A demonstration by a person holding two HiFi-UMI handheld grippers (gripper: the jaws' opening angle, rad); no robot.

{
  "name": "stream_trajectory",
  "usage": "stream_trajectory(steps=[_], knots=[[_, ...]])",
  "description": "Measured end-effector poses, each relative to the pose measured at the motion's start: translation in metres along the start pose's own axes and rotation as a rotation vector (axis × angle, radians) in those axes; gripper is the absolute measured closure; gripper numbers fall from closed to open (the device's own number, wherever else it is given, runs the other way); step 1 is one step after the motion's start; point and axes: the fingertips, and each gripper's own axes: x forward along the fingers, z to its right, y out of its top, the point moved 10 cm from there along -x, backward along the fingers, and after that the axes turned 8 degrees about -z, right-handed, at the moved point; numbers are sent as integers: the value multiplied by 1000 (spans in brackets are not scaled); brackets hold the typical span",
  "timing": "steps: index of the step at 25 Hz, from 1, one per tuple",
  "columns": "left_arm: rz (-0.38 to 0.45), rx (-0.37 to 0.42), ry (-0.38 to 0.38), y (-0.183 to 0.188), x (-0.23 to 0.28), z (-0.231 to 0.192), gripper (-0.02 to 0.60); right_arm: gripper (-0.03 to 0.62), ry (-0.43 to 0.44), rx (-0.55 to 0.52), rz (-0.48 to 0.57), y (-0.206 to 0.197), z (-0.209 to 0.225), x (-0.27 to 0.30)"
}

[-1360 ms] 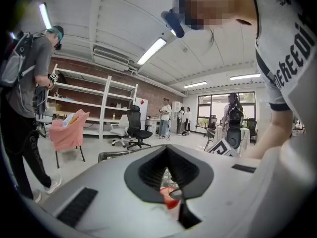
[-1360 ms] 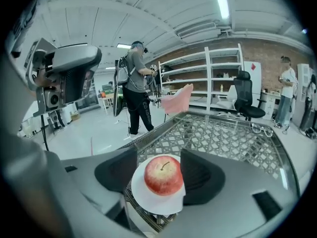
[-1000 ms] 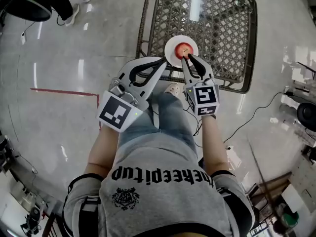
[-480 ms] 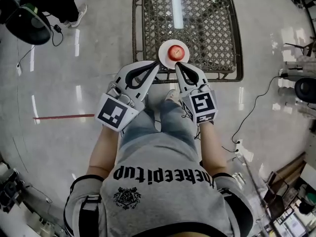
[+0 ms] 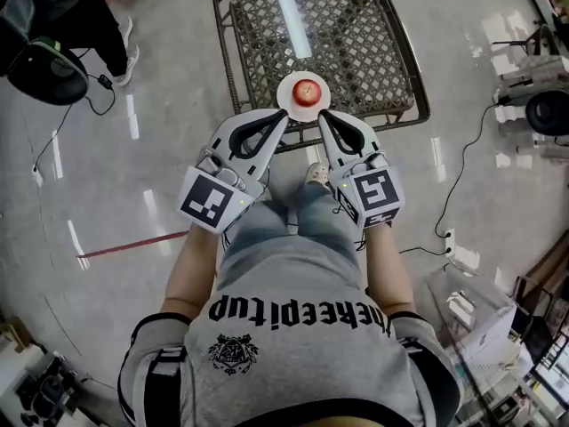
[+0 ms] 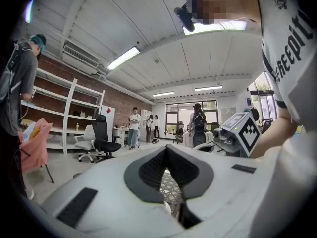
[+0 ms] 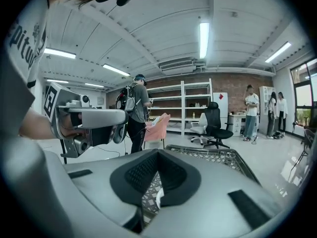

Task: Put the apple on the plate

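Observation:
A red apple (image 5: 308, 88) sits on a small white plate (image 5: 286, 99) near the front edge of a wicker lattice table (image 5: 356, 34). Both grippers hang side by side just short of that edge, pointing at the plate. My left gripper (image 5: 283, 116) is shut and empty, left of the plate and below it in the picture. My right gripper (image 5: 324, 114) is shut and empty too, right of the plate and apart from the apple. In the left gripper view the left gripper (image 6: 167, 149) shows only lattice through its gap. In the right gripper view the right gripper (image 7: 158, 152) shows lattice and a sliver of white.
The table has a dark metal frame and stands on a glossy grey floor. A person and a black chair (image 5: 40, 65) are at the upper left. Cables and equipment (image 5: 544, 105) lie at the right, a red tape line (image 5: 133, 243) at the left. Shelves (image 7: 195, 105) and standing people are further off.
Both grippers have drawn back from the plate and risen. The right gripper's tips were beside the apple and are now apart from it. The apple stays on the plate.

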Motion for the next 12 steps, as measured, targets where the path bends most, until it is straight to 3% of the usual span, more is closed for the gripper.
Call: stream_trajectory(steps=[12], knots=[[22,73,-109,2,-2,3,558,597,-89,84,106,6,-17,-31]])
